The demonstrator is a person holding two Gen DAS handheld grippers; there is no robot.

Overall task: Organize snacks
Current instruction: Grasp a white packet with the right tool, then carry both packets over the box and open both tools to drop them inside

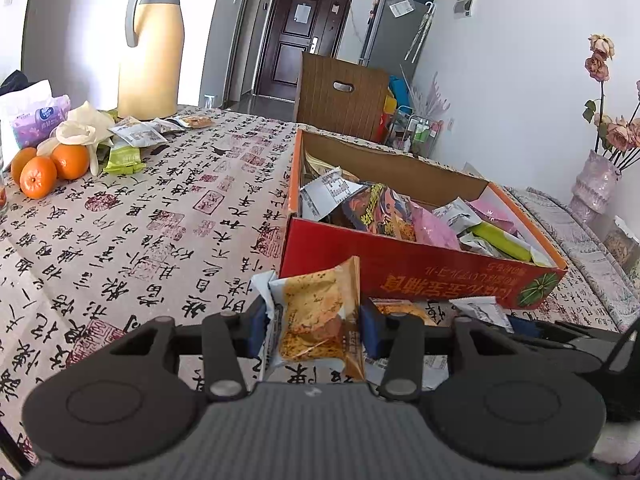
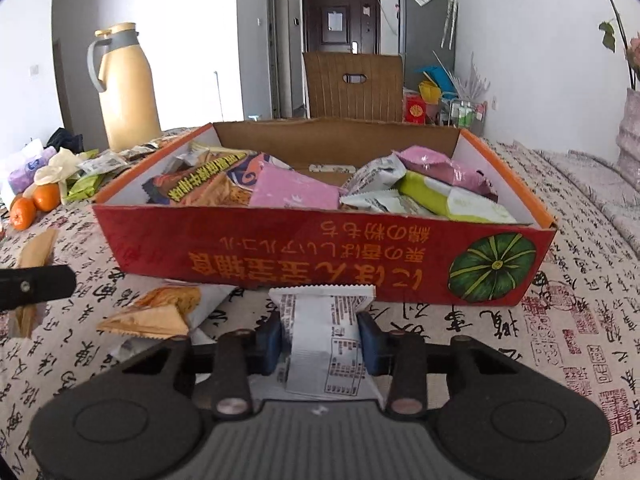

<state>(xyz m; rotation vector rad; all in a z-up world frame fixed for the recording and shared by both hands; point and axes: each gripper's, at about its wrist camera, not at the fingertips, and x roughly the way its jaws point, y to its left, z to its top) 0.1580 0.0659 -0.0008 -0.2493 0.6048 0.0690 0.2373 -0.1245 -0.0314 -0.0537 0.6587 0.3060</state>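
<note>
A red cardboard box [image 1: 416,270] [image 2: 280,256] holding several snack packets stands on the calligraphy tablecloth. My left gripper [image 1: 314,330] is shut on an orange biscuit packet [image 1: 316,312], held just in front of the box's near wall. My right gripper [image 2: 320,338] is shut on a white snack packet [image 2: 326,340] with its printed back up, close before the box's front wall. Another orange packet [image 2: 160,312] lies on the cloth to the left of my right gripper. Loose packets [image 1: 136,136] lie far left near the oranges.
A tan thermos jug [image 1: 150,48] [image 2: 124,88], oranges [image 1: 48,168] [image 2: 36,204], a tissue pack [image 1: 36,120] and a crumpled glove sit at the far left. A brown chair back [image 1: 344,96] stands behind the table. A vase of dried roses [image 1: 596,176] is at the right.
</note>
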